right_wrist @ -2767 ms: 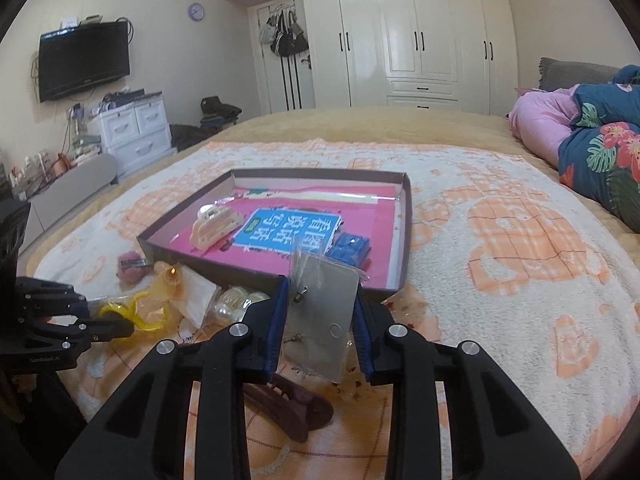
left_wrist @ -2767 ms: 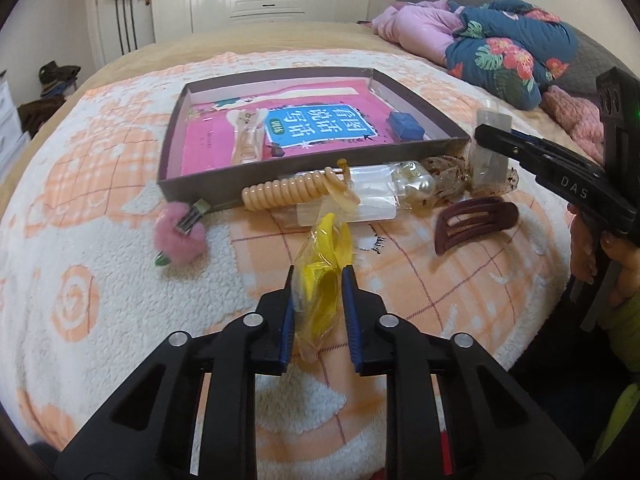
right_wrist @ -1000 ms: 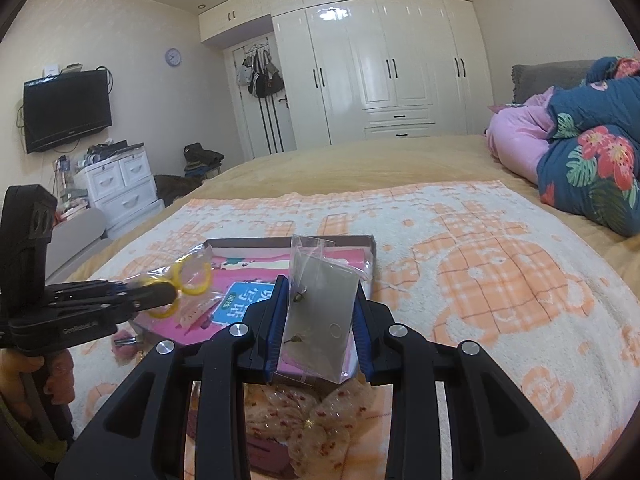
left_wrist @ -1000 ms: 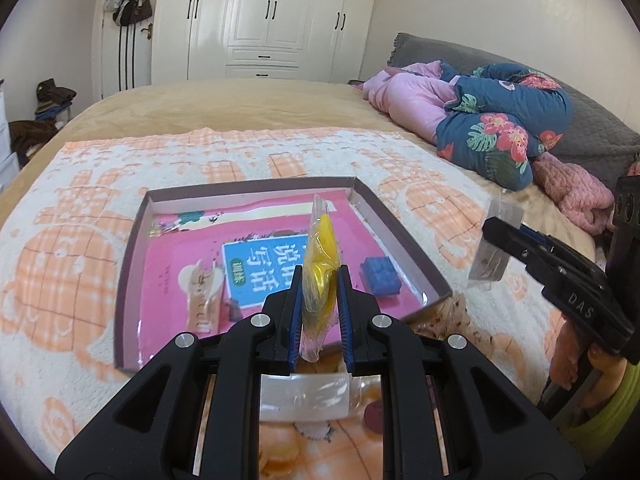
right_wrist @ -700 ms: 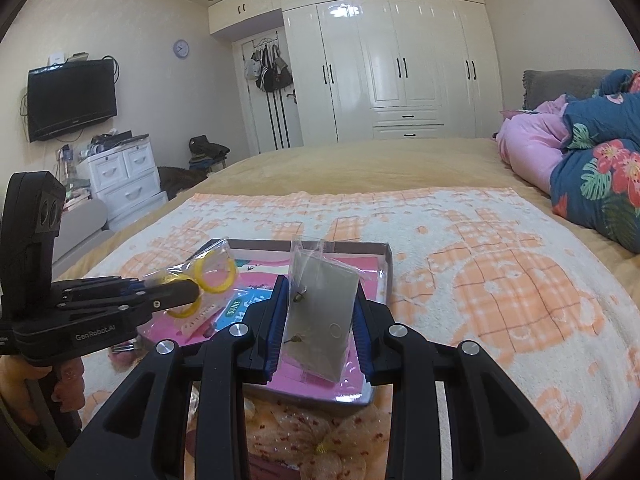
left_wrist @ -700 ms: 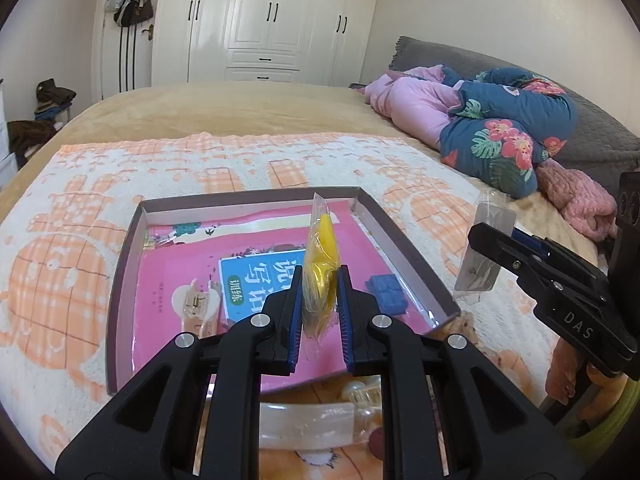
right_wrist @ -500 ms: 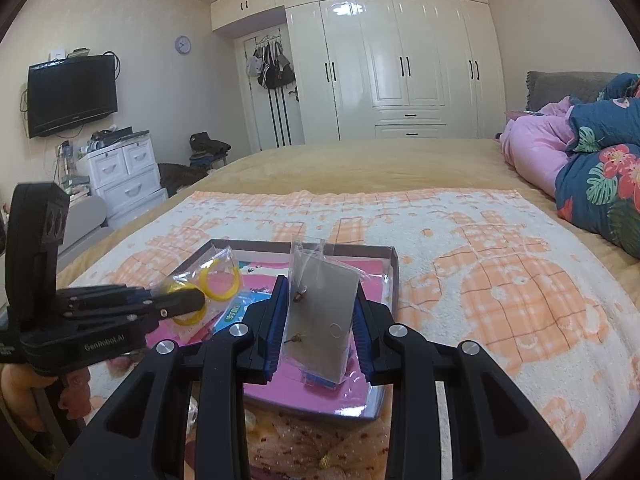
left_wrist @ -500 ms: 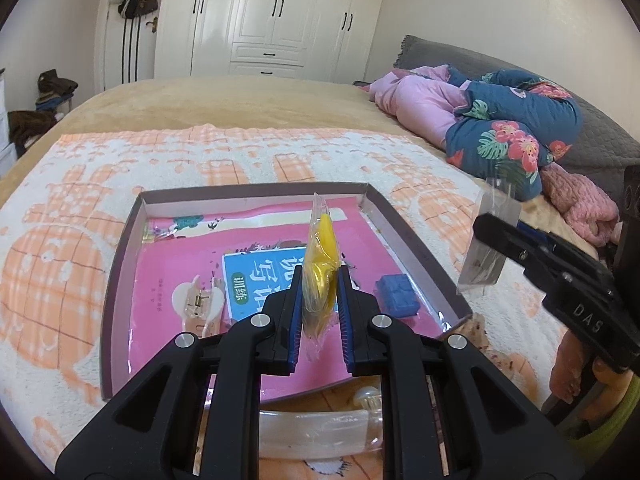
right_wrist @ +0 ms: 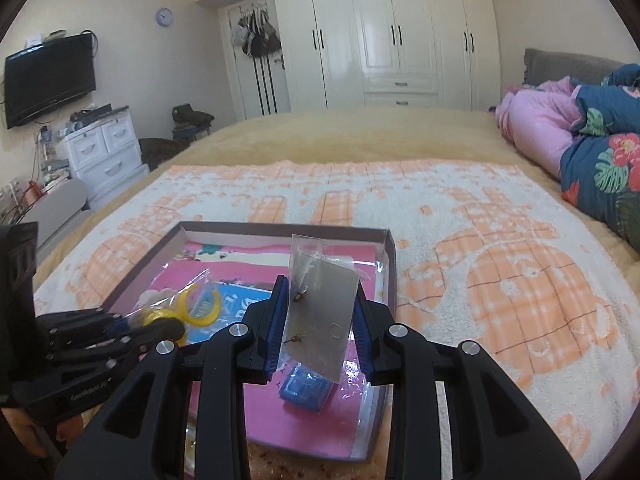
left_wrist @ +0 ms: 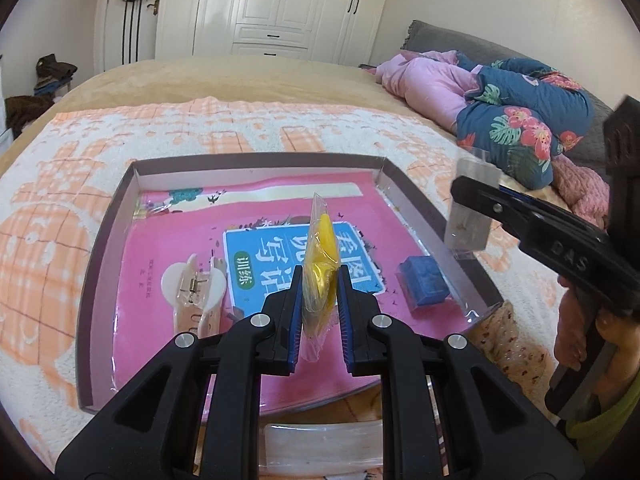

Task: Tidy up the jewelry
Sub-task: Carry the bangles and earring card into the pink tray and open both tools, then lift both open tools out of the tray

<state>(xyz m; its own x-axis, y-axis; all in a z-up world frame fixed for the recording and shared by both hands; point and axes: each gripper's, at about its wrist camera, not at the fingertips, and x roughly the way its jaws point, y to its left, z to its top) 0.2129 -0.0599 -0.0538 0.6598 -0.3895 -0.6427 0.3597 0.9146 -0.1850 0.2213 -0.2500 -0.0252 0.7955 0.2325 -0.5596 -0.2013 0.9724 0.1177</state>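
Two jewelry bags hang over one box [left_wrist: 104, 240] at frame centre: the left gripper [left_wrist: 319, 292] clamps the yellow-hoop bag [left_wrist: 319, 256], the right gripper [right_wrist: 319, 320] pinches the earring bag [right_wrist: 320, 320]. Inside lie one cream hair clip [left_wrist: 196, 292] and one blue block [left_wrist: 426, 286].

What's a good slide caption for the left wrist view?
Left claw carries bagged yellow rings over the shallow box.

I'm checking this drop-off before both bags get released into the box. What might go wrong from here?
The yellow-ring bag is pinched edge-on in the left gripper, so it may slip or land on the cream hair clip. The earring bag in the right gripper hangs near the box wall and could fall outside.
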